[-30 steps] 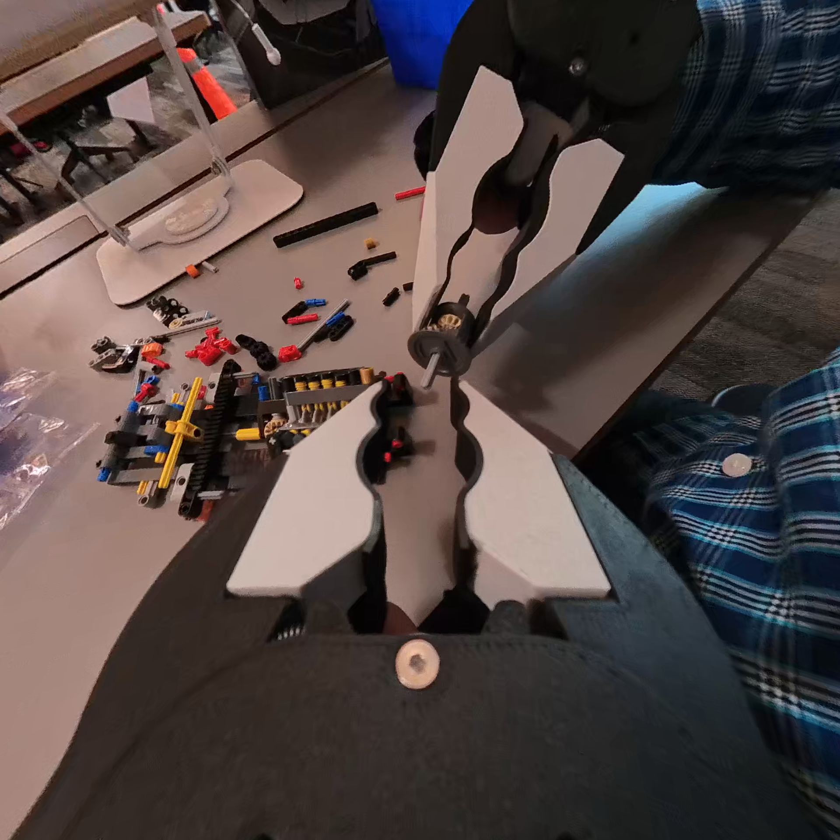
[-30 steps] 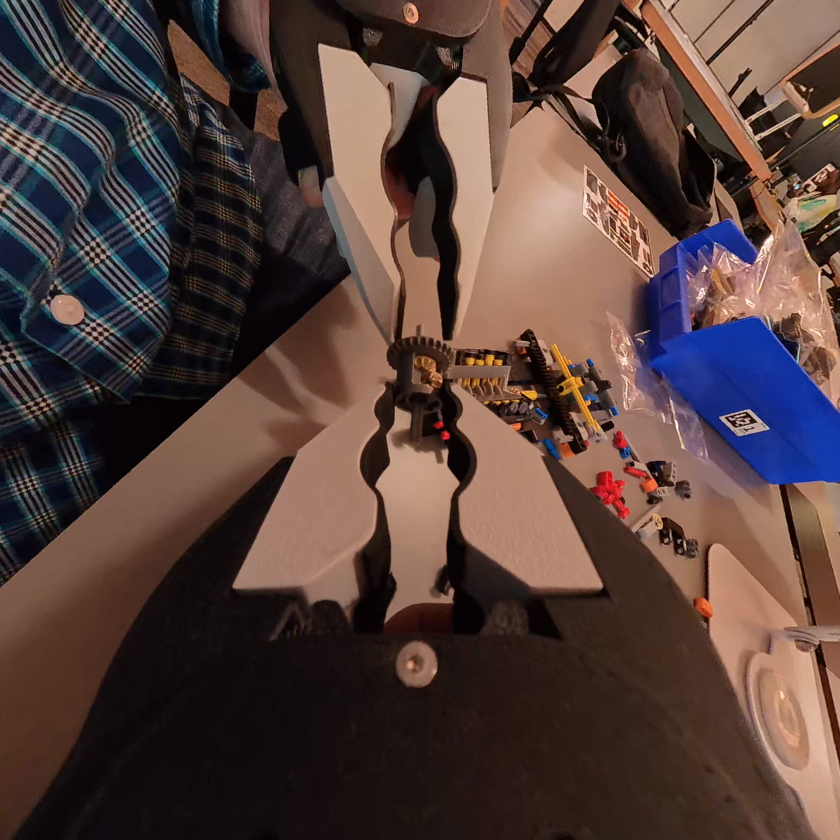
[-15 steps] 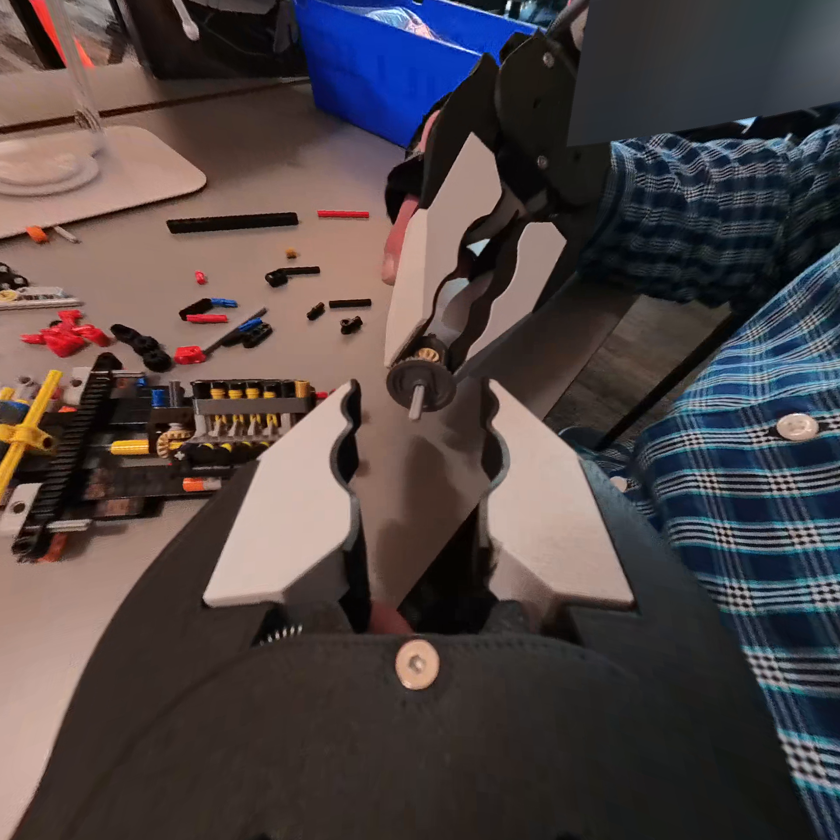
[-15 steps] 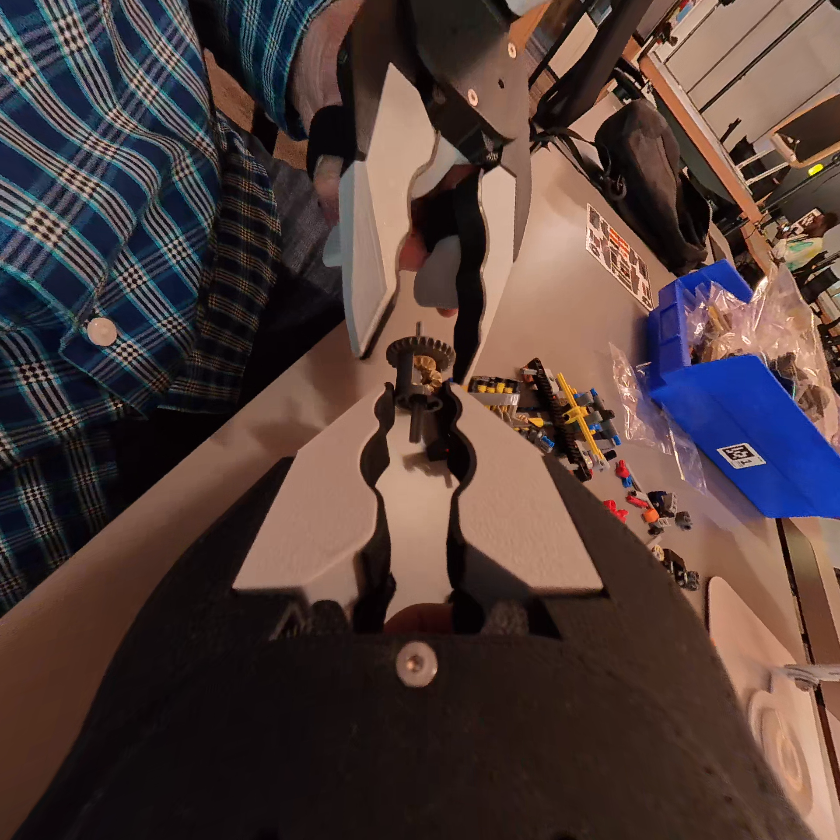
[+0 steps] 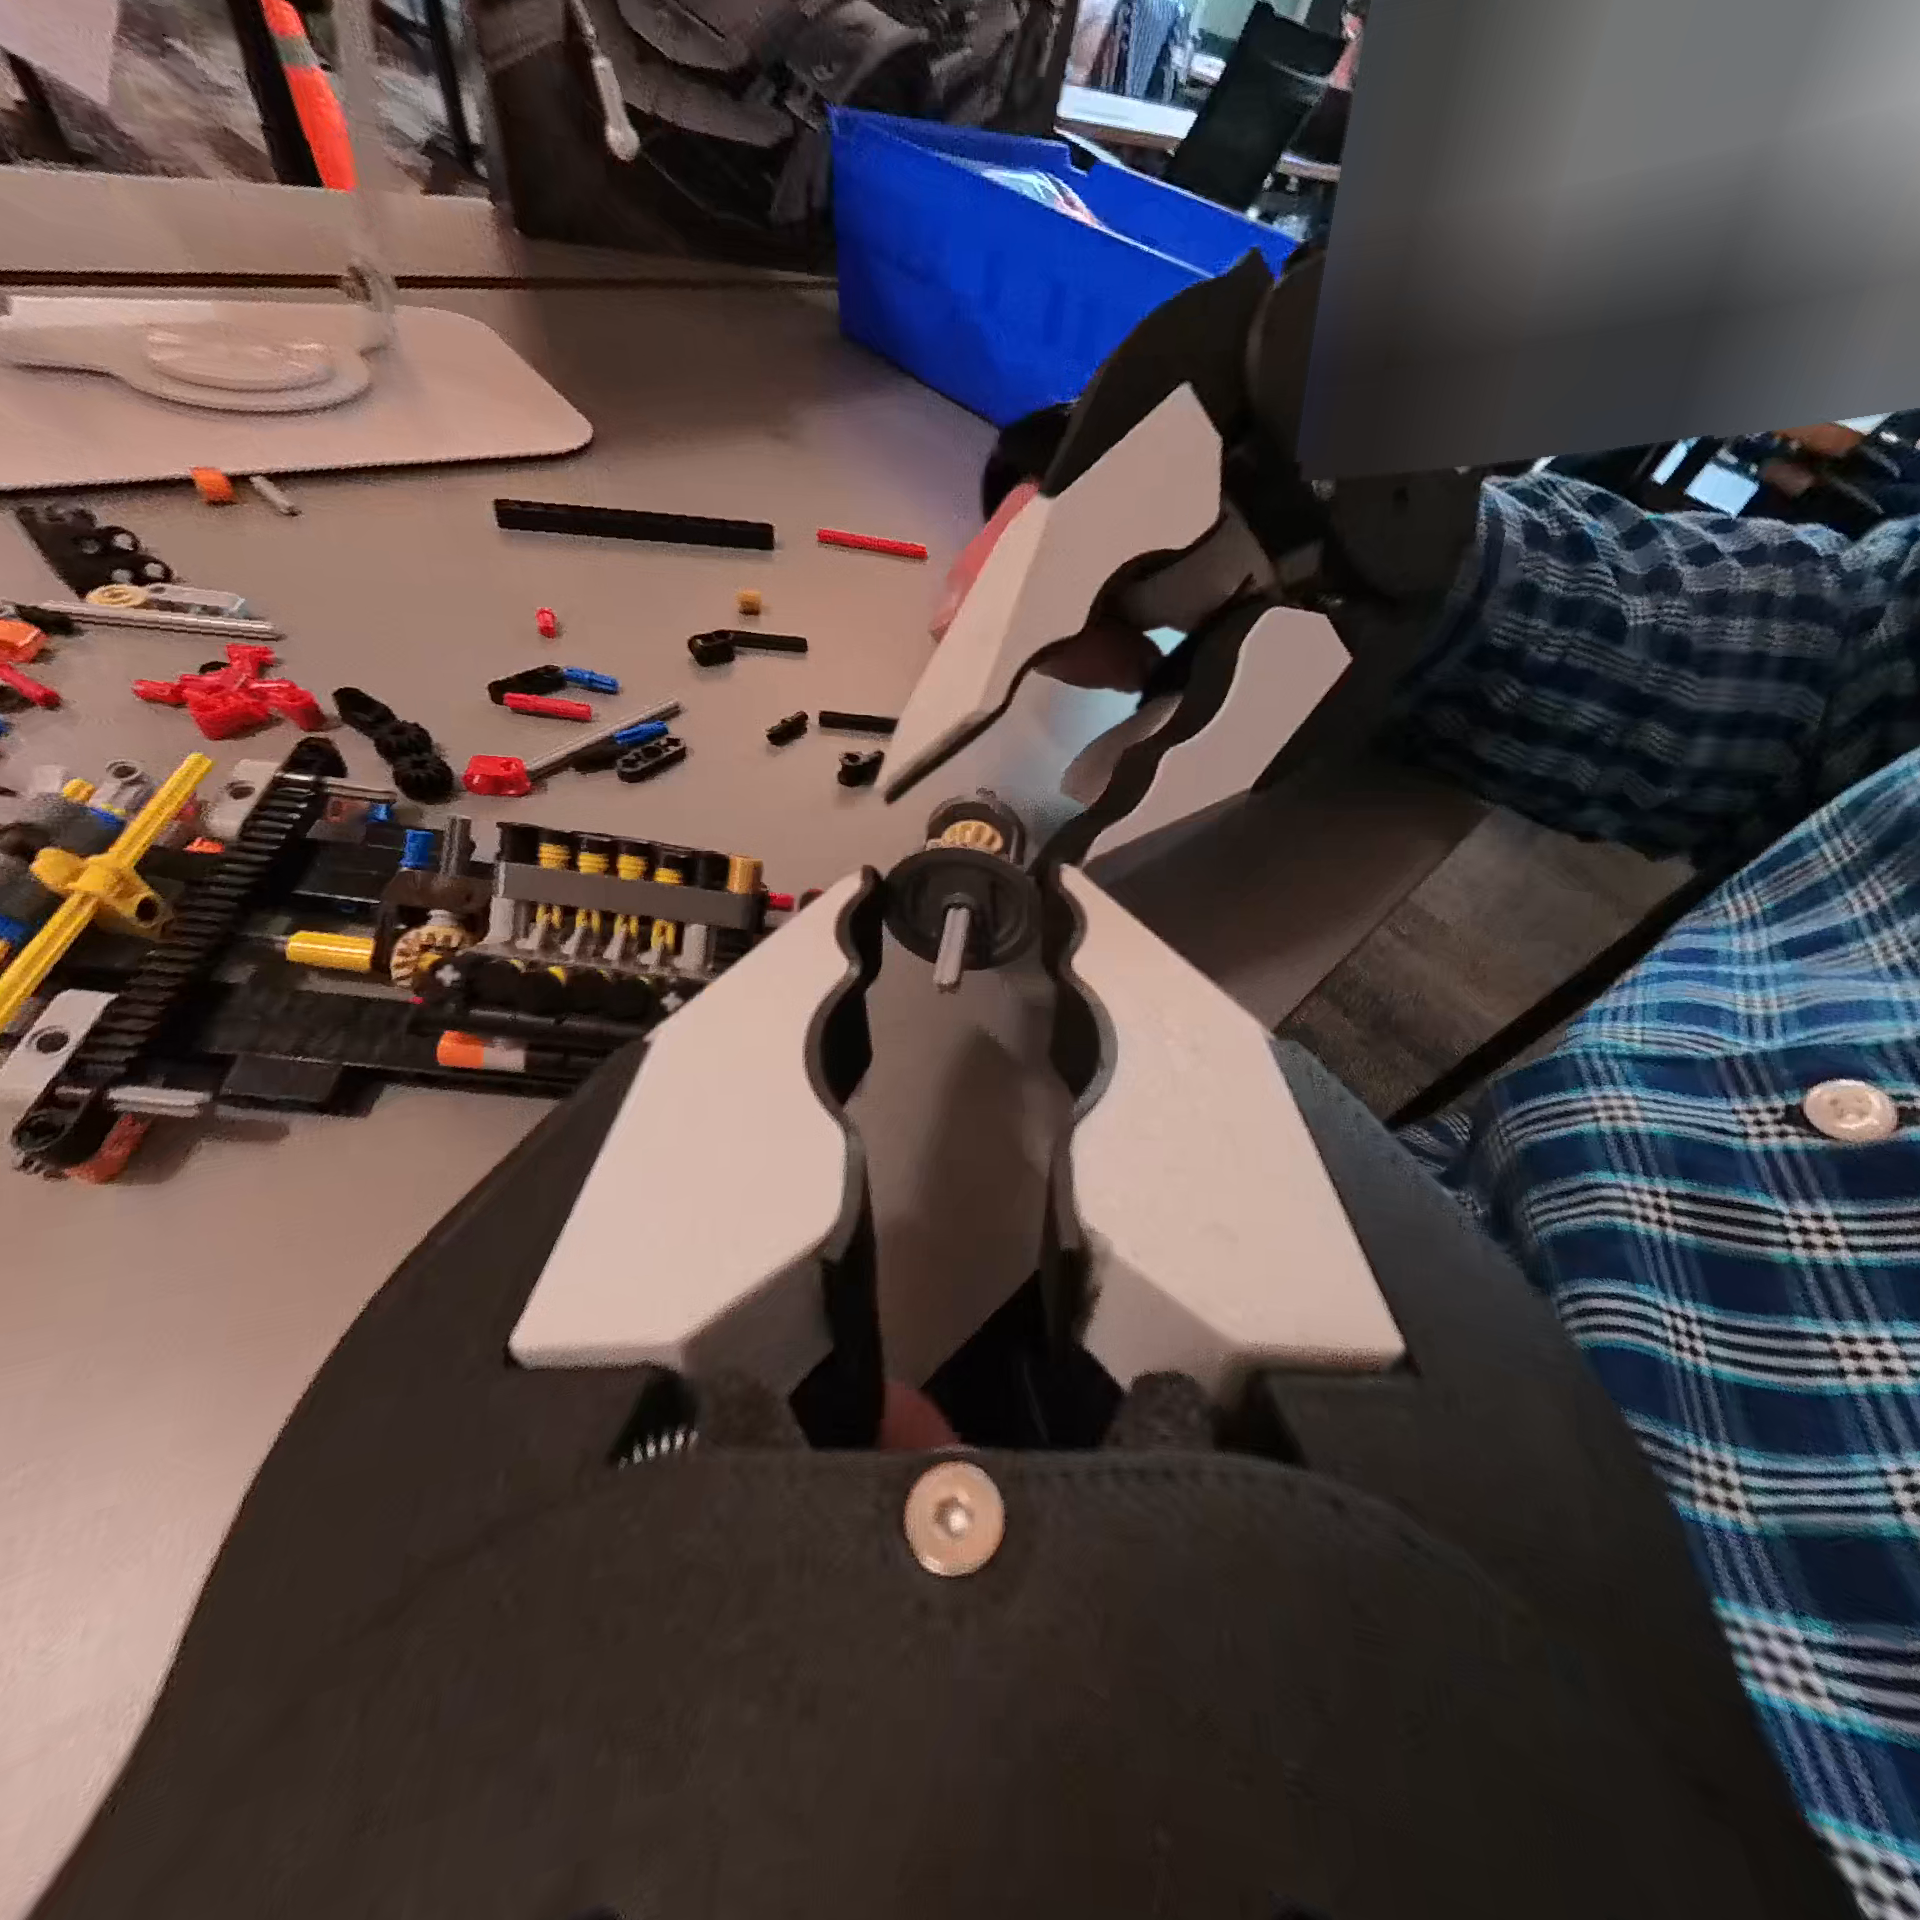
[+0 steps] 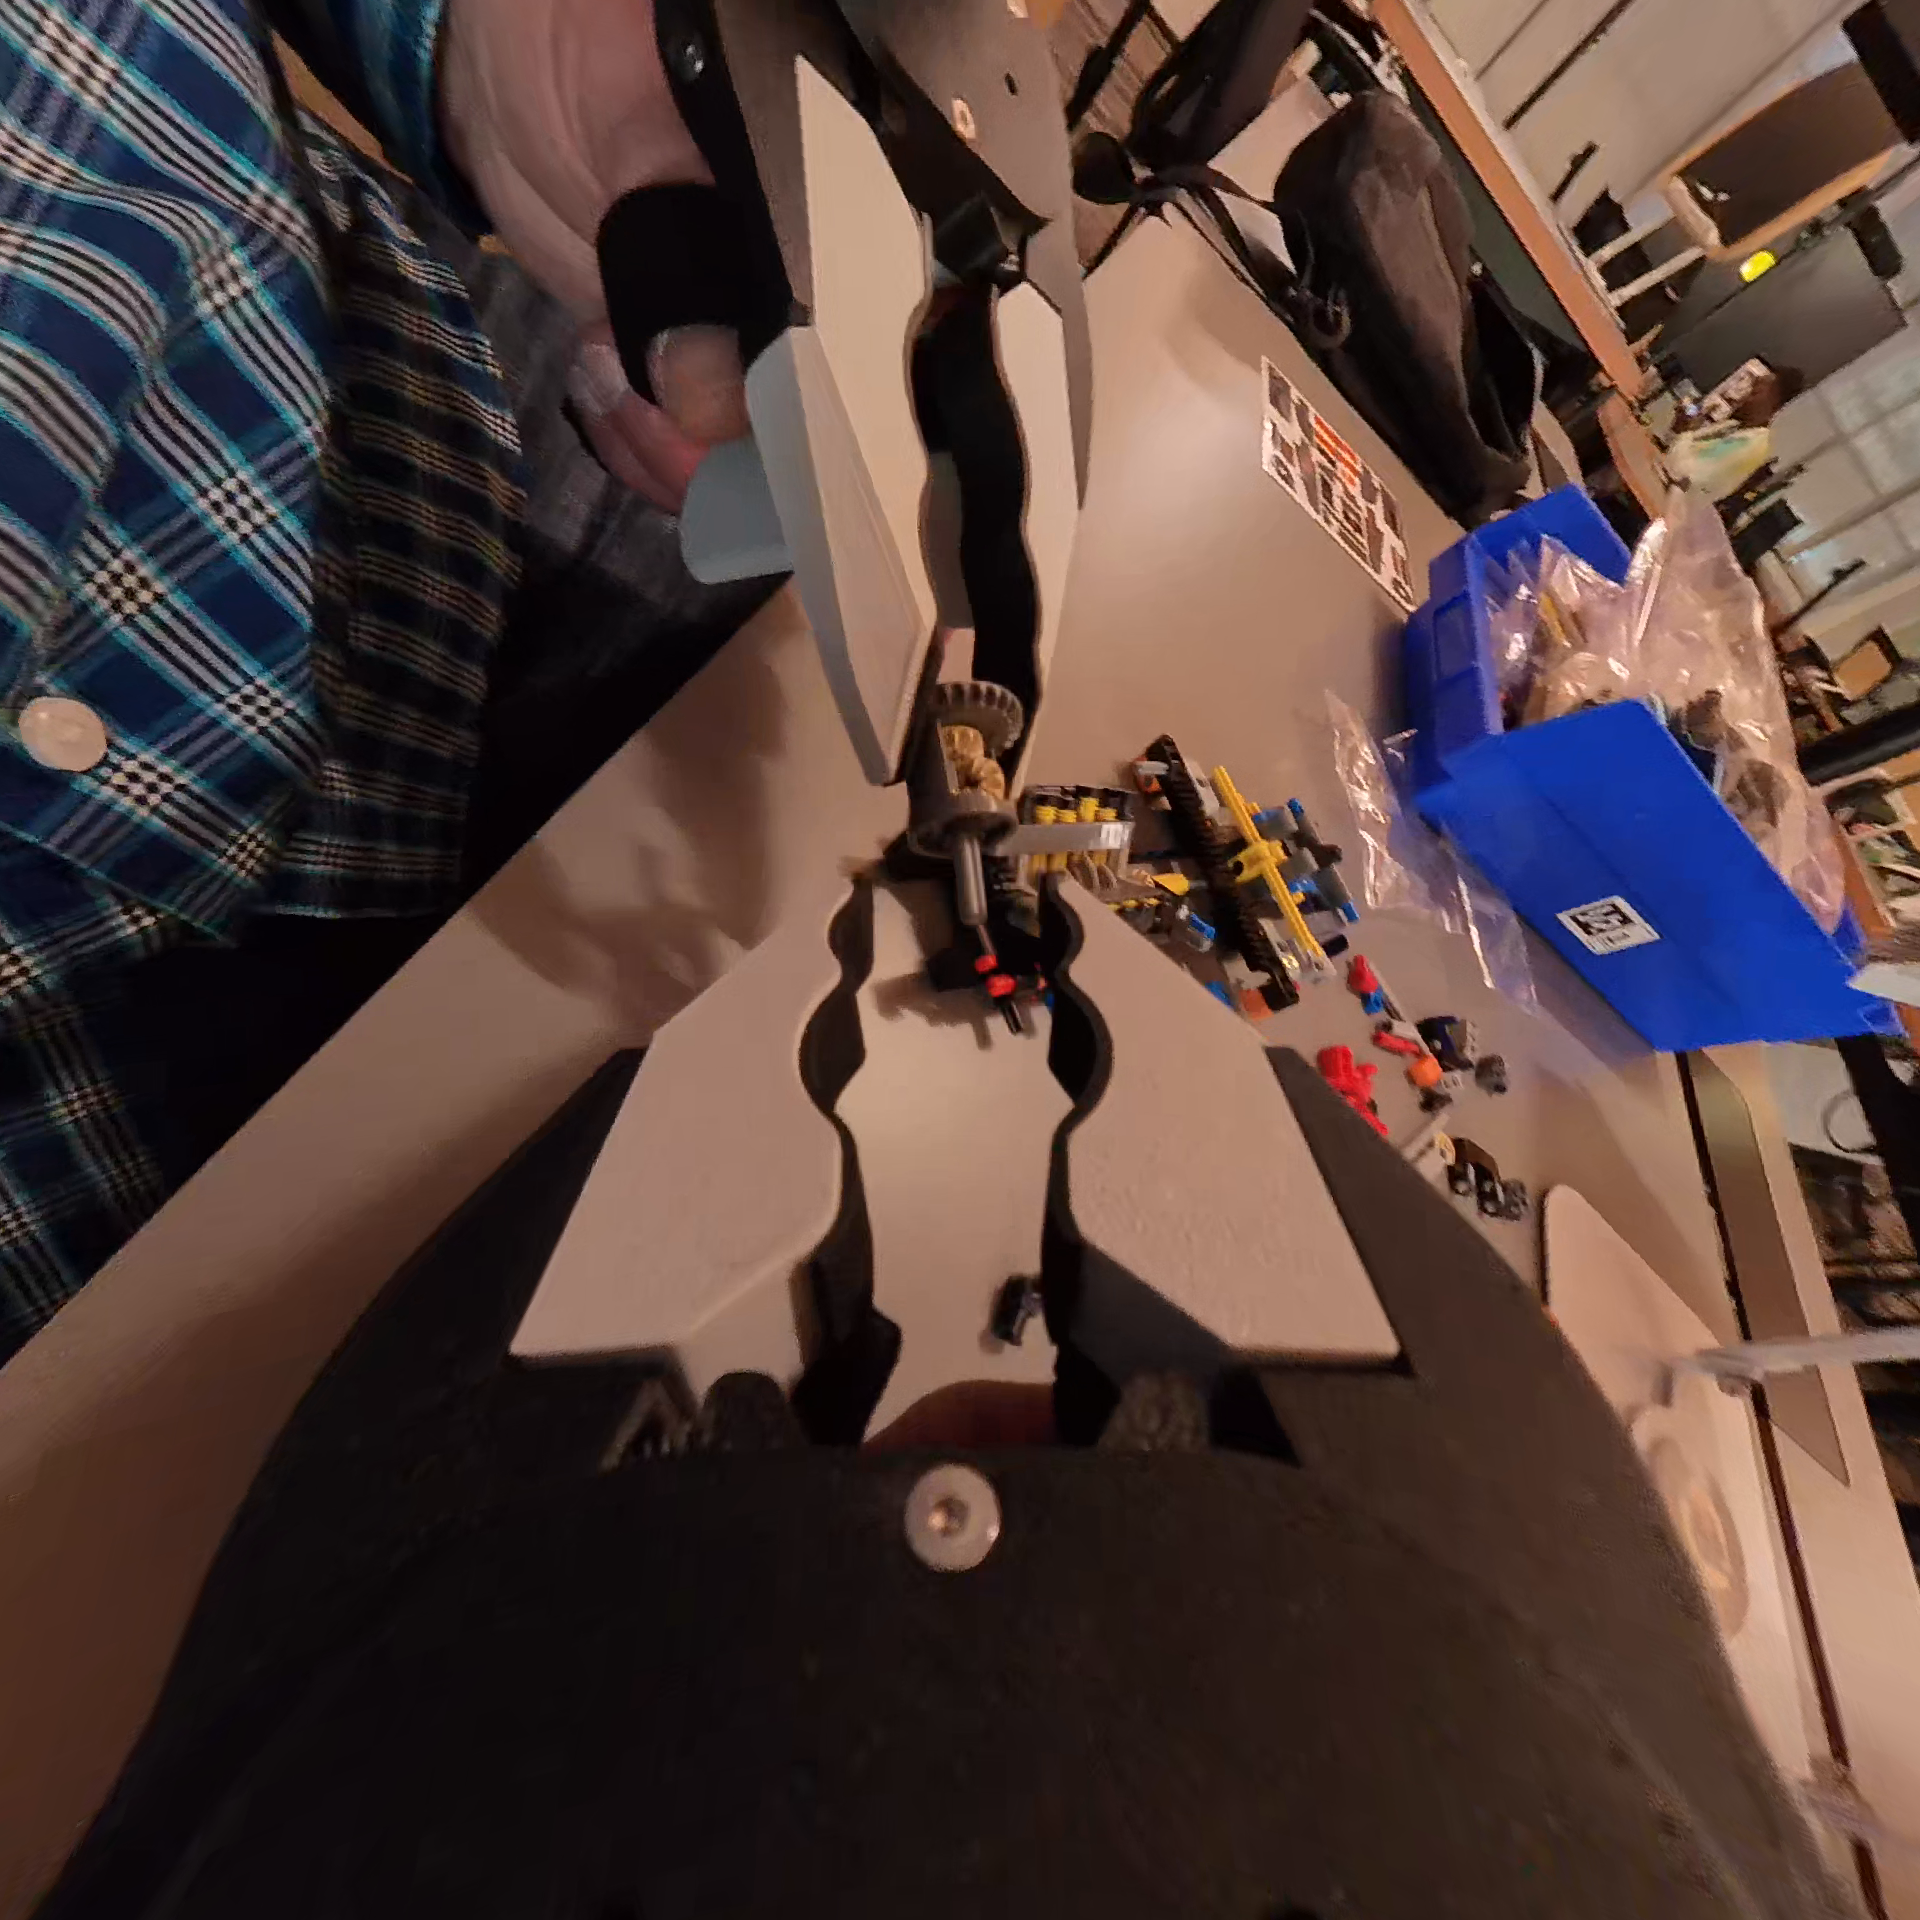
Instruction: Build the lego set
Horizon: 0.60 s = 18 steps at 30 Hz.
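Note:
A dark grey differential gear piece [image 5: 961, 914] with tan inner gears and a grey axle is held above the table's near edge. My left gripper [image 5: 956, 894] is shut on its round body; in the right wrist view it comes down from the top [image 6: 961, 748] around the piece [image 6: 966, 769]. My right gripper [image 6: 956, 894] is open, its tips either side of the thin axle and not touching it. In the left wrist view it [image 5: 966, 826] sits just behind the piece, with its jaws spread. The partly built model [image 5: 582, 914] lies on the table to the left.
Loose parts lie behind the model: a long black beam [image 5: 634, 523], red pieces [image 5: 229, 691], and small pins. A blue bin [image 5: 997, 281] with bagged parts stands at the back. A white stand base [image 5: 312, 416] is far left. A small black and red piece [image 6: 987, 966] lies under my right gripper. Less than 4 cm separates the two grippers' tips. Left tips and right tips are each some 35 cm from the white stand base [image 5: 312, 416].
The differential passed from my right gripper to my left. The left gripper opened, moved around the piece and shut on it. The right gripper opened and drew back along the axle.

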Available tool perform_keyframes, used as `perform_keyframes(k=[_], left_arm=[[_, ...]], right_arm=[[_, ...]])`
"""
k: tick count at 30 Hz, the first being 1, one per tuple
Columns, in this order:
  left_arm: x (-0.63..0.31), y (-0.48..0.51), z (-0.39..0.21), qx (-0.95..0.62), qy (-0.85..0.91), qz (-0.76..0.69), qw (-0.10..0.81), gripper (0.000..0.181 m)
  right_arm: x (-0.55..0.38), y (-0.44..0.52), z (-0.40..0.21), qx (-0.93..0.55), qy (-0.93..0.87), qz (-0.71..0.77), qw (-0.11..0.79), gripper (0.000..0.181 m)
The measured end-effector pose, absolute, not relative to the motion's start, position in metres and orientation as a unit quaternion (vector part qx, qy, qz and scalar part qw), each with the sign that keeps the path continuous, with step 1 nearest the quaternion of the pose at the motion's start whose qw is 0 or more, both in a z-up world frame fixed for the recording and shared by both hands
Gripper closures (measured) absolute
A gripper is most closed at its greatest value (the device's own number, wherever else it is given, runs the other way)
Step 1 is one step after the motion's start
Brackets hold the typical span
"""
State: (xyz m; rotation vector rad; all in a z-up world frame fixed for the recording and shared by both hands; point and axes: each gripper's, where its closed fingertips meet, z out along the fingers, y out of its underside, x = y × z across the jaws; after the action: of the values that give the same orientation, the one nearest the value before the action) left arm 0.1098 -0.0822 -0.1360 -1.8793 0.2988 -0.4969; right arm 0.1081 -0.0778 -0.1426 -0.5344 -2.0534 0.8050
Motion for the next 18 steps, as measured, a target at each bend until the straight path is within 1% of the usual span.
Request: perform_keyframes(k=[4,6,12,18], left_arm=[[0.107,-0.082,-0.138,-0.797,0.116,-0.203,0.557,0.153],[0.109,-0.082,-0.14,-0.798,0.118,-0.203,0.554,0.153],[0.109,-0.081,-0.146,-0.804,0.118,-0.193,0.55,0.153],[0.11,-0.08,-0.149,-0.8,0.113,-0.193,0.557,0.153]], right_arm=[[0.106,-0.07,-0.145,-0.22,-0.82,0.282,0.447,0.173],[0.106,-0.07,-0.146,-0.214,-0.822,0.268,0.454,0.179],[0.107,-0.069,-0.154,-0.198,-0.833,0.231,0.463,0.181],[0.106,-0.067,-0.155,-0.206,-0.829,0.232,0.465,0.18]])
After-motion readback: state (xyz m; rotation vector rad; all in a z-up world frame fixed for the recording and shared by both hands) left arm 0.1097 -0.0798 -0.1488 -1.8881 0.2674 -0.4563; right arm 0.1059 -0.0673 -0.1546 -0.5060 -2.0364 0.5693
